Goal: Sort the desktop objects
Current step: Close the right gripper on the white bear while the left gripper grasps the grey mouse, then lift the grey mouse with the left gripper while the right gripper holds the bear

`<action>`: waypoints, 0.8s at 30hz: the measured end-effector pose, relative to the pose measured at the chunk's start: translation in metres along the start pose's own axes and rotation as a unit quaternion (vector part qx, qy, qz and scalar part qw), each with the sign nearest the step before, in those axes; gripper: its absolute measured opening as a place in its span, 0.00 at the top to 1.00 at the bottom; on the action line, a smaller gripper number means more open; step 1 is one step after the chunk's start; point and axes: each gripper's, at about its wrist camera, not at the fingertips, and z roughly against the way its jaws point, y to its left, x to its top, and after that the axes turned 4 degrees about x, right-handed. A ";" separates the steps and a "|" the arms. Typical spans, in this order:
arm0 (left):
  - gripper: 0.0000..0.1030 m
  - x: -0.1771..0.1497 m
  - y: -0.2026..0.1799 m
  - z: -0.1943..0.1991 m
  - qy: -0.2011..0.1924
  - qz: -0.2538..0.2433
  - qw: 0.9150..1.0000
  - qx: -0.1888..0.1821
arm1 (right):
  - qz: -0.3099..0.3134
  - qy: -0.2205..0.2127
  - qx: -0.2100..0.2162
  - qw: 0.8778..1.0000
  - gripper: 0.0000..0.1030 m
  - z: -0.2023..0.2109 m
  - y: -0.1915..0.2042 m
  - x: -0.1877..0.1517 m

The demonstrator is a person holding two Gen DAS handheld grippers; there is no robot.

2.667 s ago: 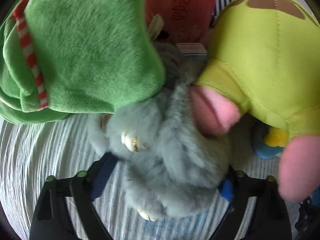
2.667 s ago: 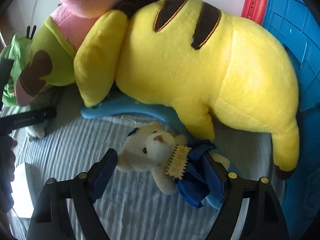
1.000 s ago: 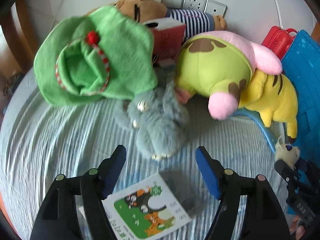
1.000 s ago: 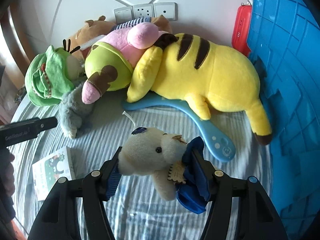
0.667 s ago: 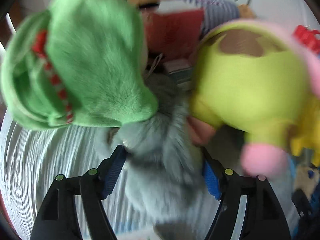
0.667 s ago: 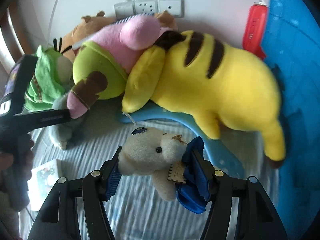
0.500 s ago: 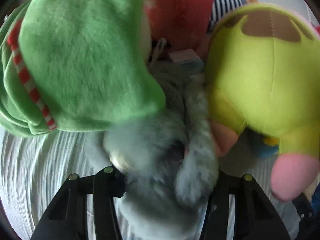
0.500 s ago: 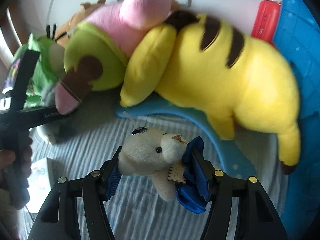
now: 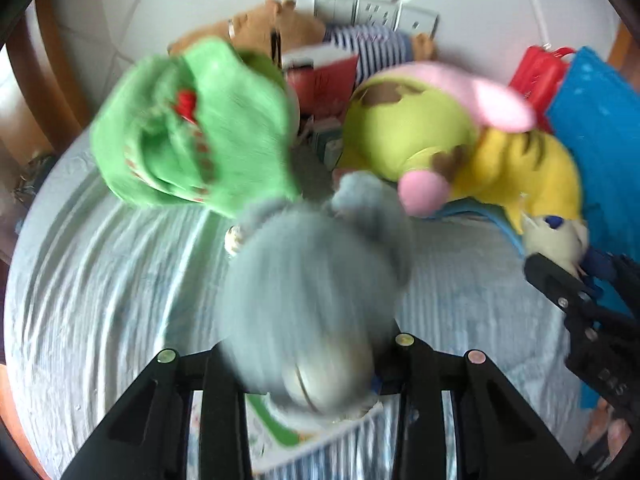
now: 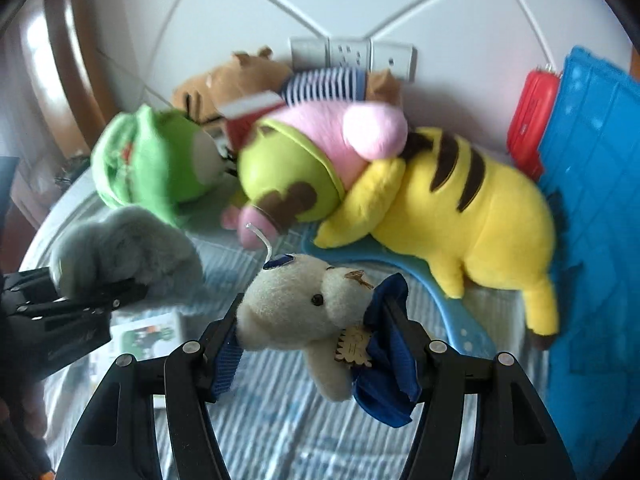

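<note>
Both grippers are loaded. The left gripper (image 9: 308,364) has its jaws clenched on the grey plush (image 9: 316,292), lifted off the striped bed cover (image 9: 100,280) just in front of the green plush (image 9: 192,128). The right gripper (image 10: 316,332) is clamped on the small cream bear (image 10: 308,312) with its blue cloth, also off the cover, in front of the yellow striped plush (image 10: 460,216). A picture card (image 10: 144,332) lies below the grey plush. The blue crate (image 10: 592,208) stands beside the yellow striped plush. I reckon the danger is slippage: soft fur squashes, and a quick swing could drag either toy loose or snag the pile behind.
</note>
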 end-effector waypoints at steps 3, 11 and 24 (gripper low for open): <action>0.77 -0.004 -0.001 0.031 -0.018 -0.005 1.000 -0.008 | 0.006 -0.020 -0.001 1.000 0.39 0.030 0.011 -0.002; 0.89 -0.022 -0.011 0.107 -0.058 -0.005 0.998 -0.015 | 0.024 -0.062 0.000 0.998 0.39 0.092 0.031 -0.016; 0.22 -0.100 -0.035 0.061 0.021 -0.002 1.000 0.000 | -0.007 0.004 0.015 1.000 0.39 0.082 0.002 -0.099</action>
